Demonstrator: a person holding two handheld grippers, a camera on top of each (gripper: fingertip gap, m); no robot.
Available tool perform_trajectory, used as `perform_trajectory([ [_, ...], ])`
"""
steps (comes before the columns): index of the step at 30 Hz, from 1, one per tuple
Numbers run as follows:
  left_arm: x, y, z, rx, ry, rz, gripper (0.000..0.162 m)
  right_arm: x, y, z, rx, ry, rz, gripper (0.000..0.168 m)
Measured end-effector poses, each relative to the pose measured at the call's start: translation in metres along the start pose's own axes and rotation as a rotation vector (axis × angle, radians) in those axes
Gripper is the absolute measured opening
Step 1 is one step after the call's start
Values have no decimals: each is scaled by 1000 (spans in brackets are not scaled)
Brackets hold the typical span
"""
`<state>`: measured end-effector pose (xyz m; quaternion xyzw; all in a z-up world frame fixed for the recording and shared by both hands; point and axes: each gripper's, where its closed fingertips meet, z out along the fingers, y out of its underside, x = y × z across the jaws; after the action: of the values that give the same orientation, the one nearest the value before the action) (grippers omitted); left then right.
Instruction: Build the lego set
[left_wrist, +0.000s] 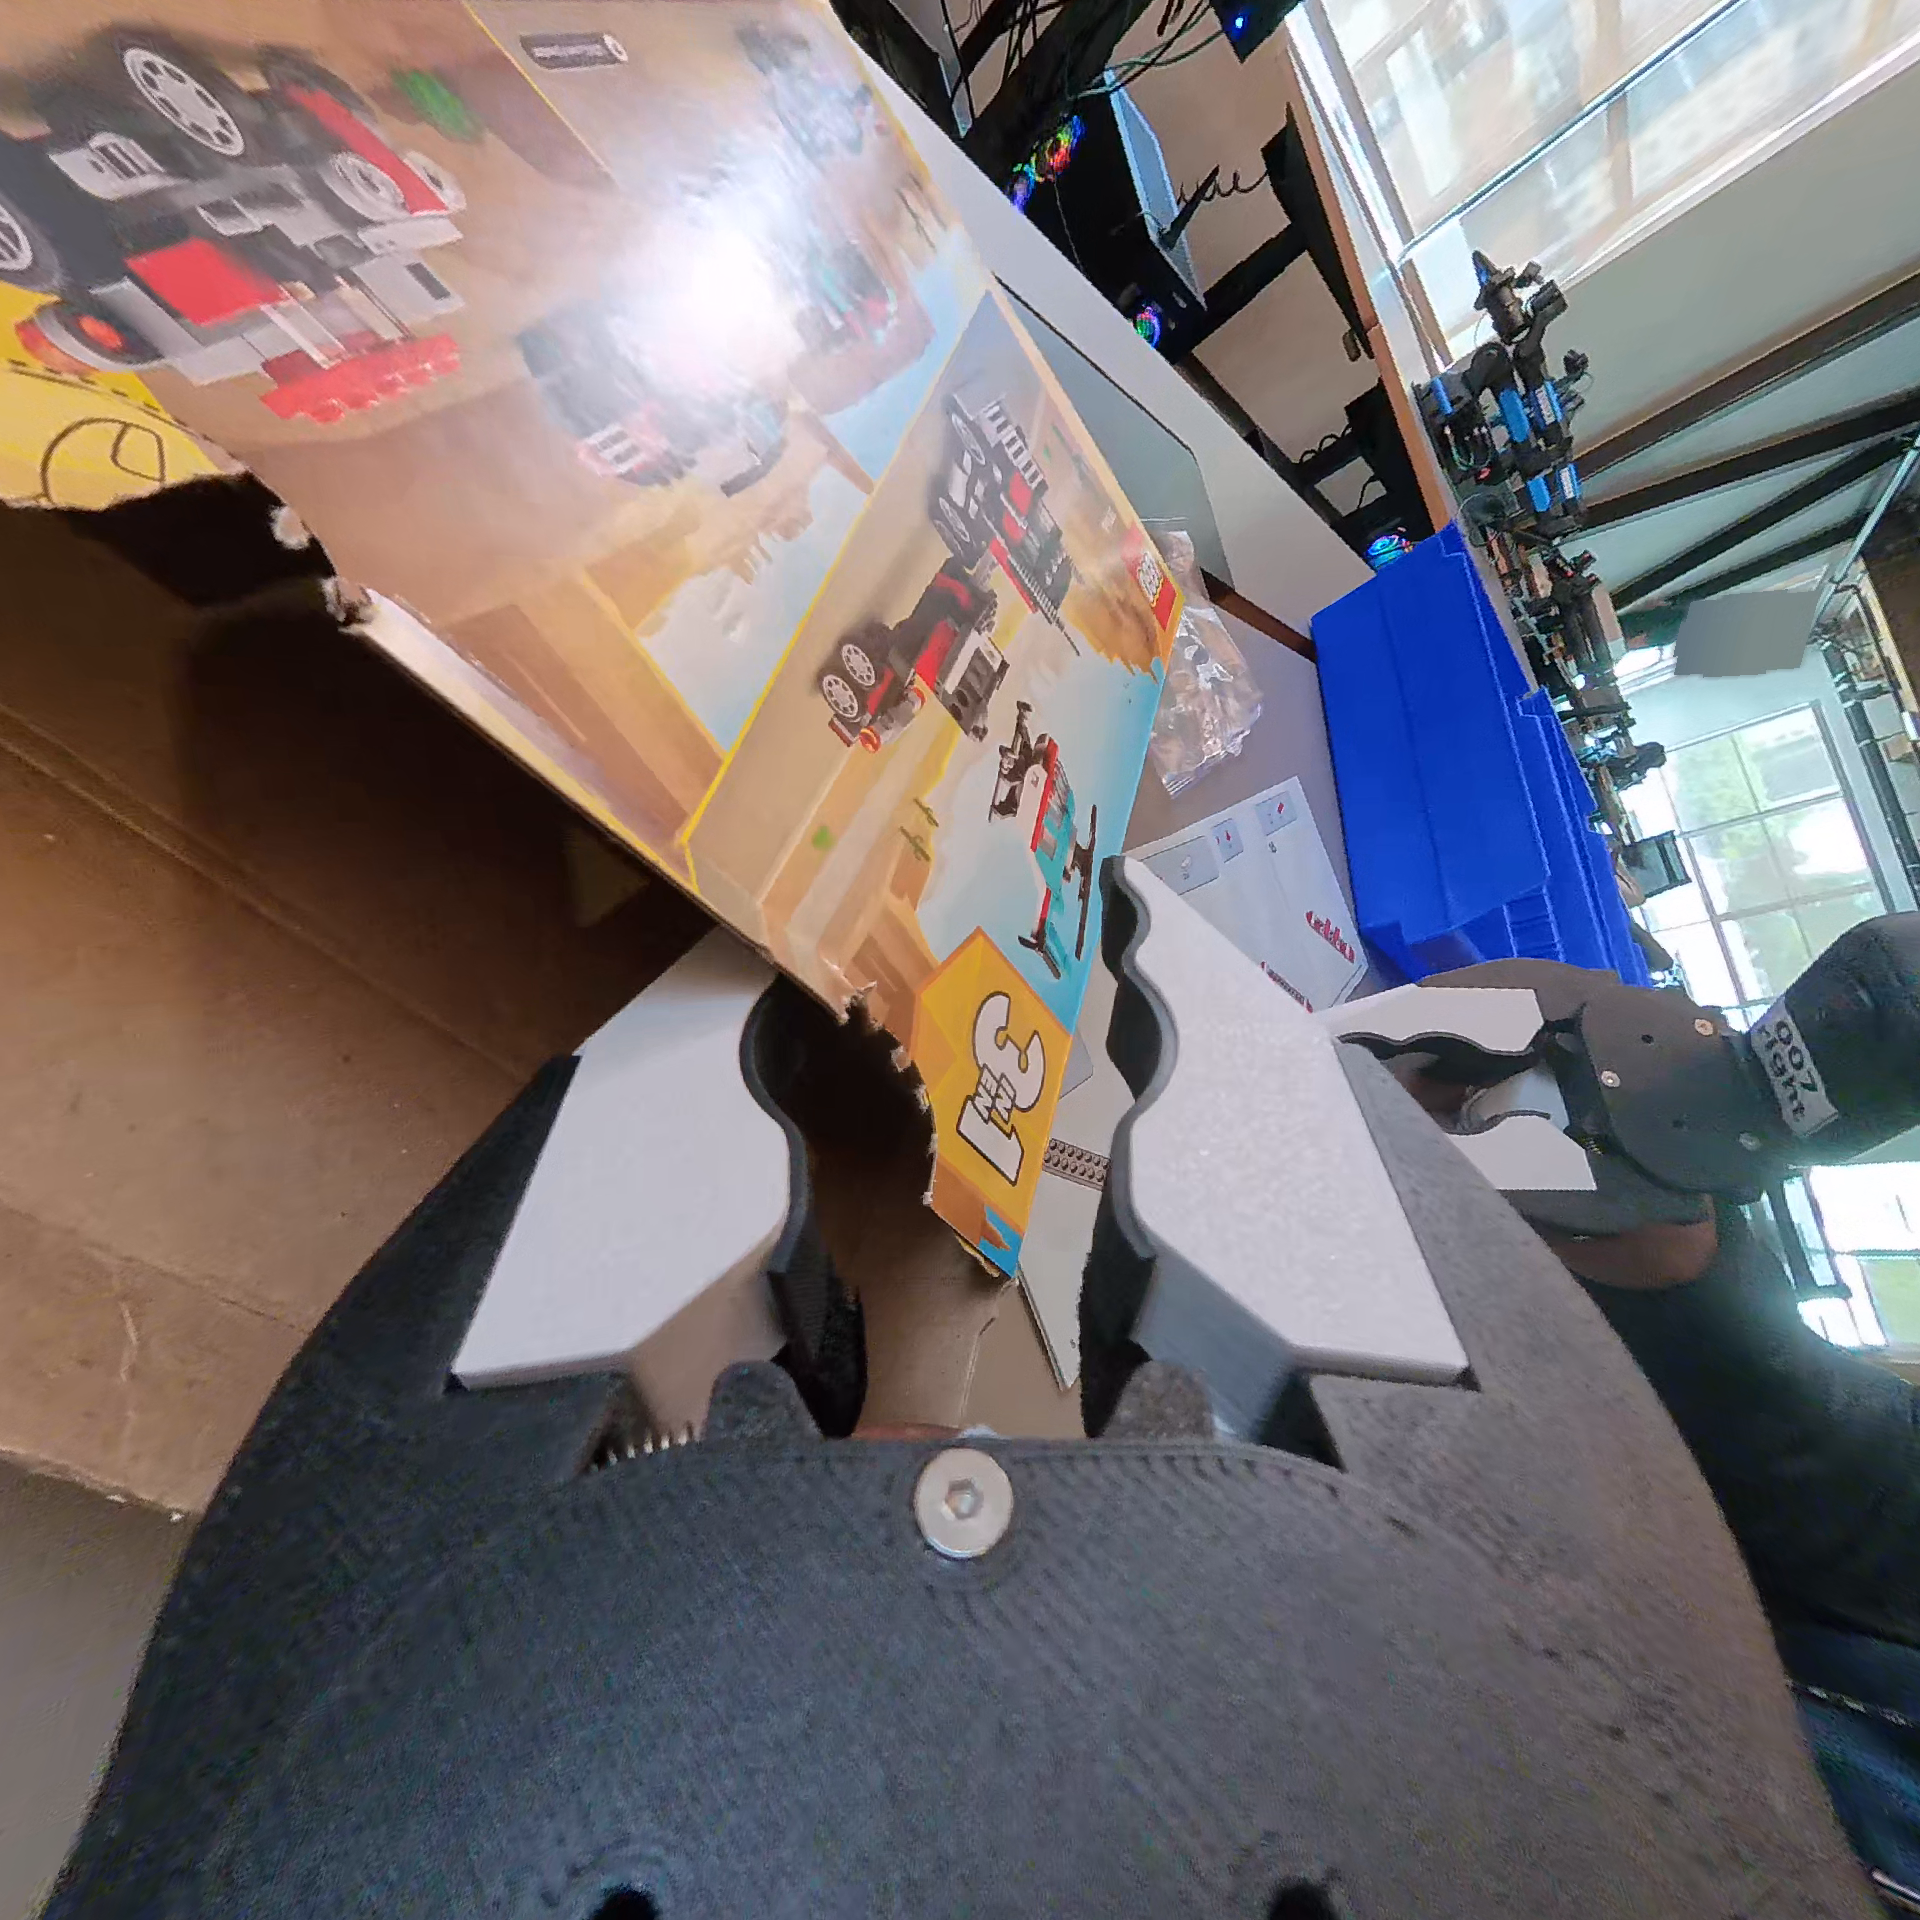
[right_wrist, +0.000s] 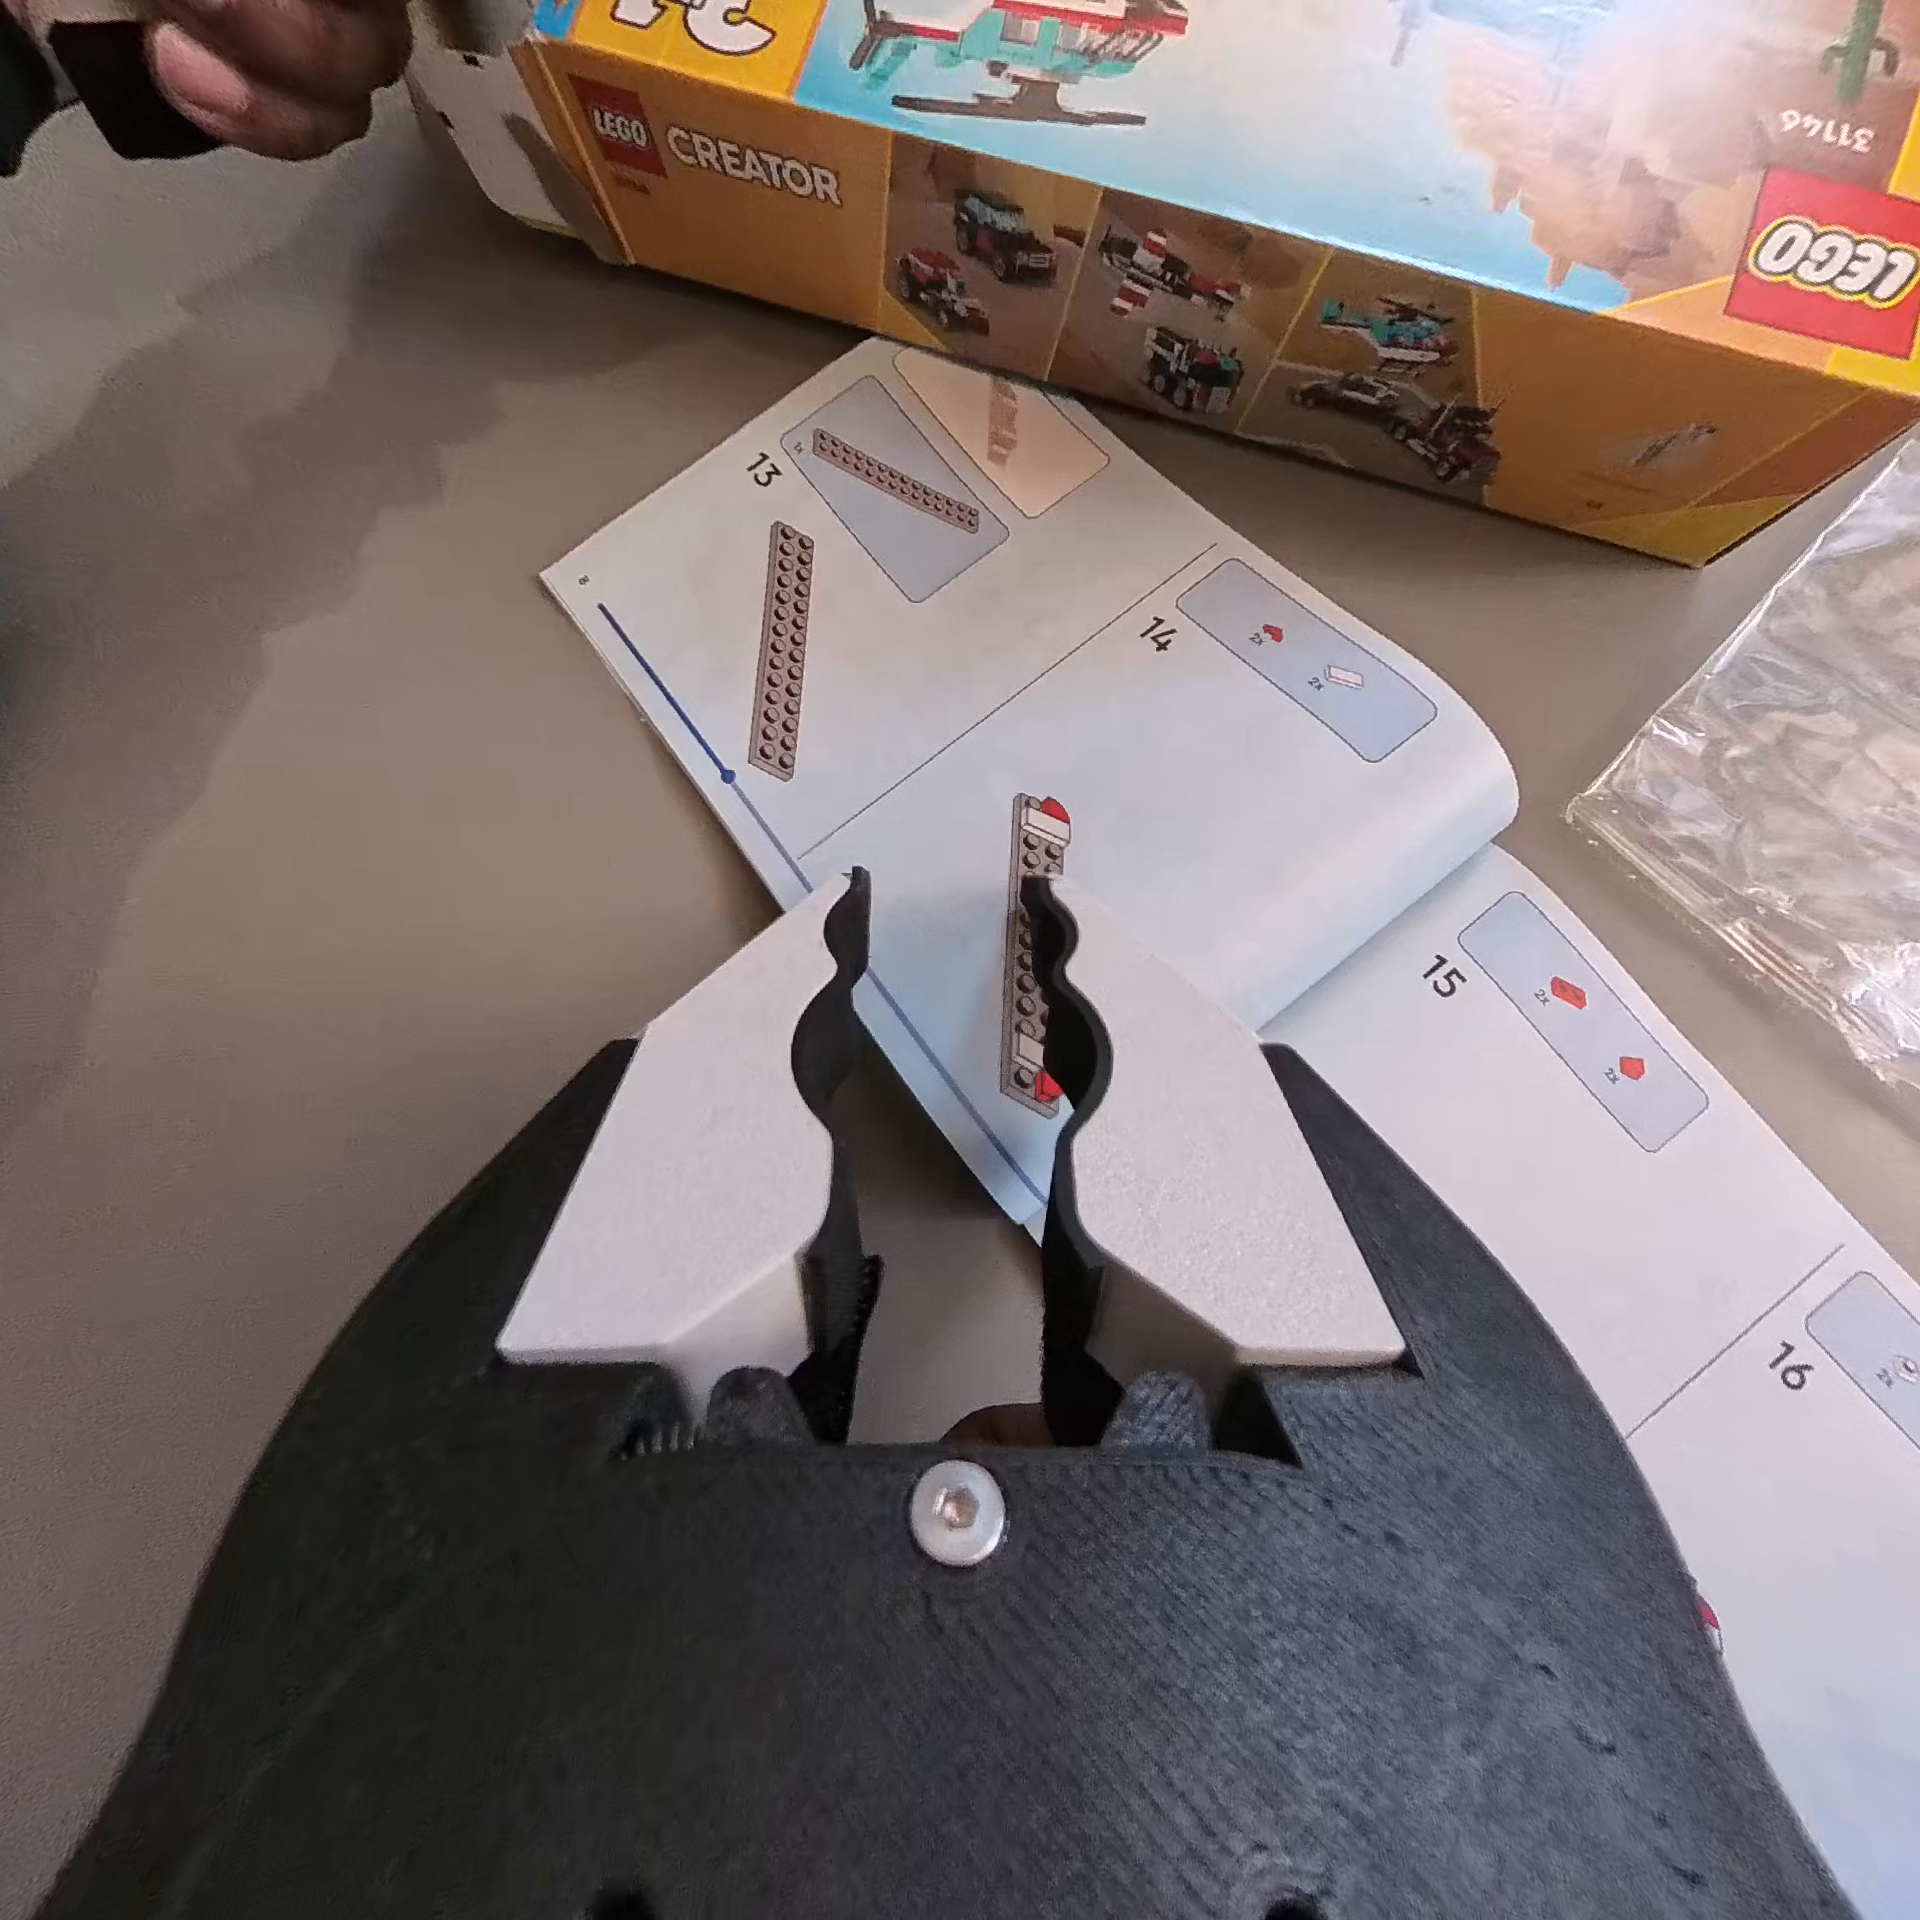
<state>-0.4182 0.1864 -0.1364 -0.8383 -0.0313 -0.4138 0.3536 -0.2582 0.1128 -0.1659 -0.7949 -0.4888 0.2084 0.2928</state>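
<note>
The lego box (left_wrist: 644, 436) fills the left wrist view, tilted up with its torn end open and the brown inside showing. My left gripper (left_wrist: 935, 935) is open, with the box's torn end edge between its fingers; the left fingertip is hidden behind the cardboard. The box also lies across the top of the right wrist view (right_wrist: 1195, 260). My right gripper (right_wrist: 951, 883) is open and empty, just above the open instruction booklet (right_wrist: 1143, 727). It also shows in the left wrist view (left_wrist: 1403, 1070), at the right.
A clear bag of bricks (right_wrist: 1787, 779) lies right of the booklet on the grey table (right_wrist: 312, 623). A hand (right_wrist: 239, 73) is at the box's open end. Blue bins (left_wrist: 1455, 748) stand beyond the booklet (left_wrist: 1278, 883). Some 20 cm of space lies between my two pairs of fingers.
</note>
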Motion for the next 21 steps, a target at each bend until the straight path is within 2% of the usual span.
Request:
perform_trajectory([
  [16,1,1,-1,-8,-24,14,58,-7,-7,-11,38,-45,-16,31],
  [21,1,8,-3,-36,-31,49,64,-19,-4,-20,75,-80,14,32],
])
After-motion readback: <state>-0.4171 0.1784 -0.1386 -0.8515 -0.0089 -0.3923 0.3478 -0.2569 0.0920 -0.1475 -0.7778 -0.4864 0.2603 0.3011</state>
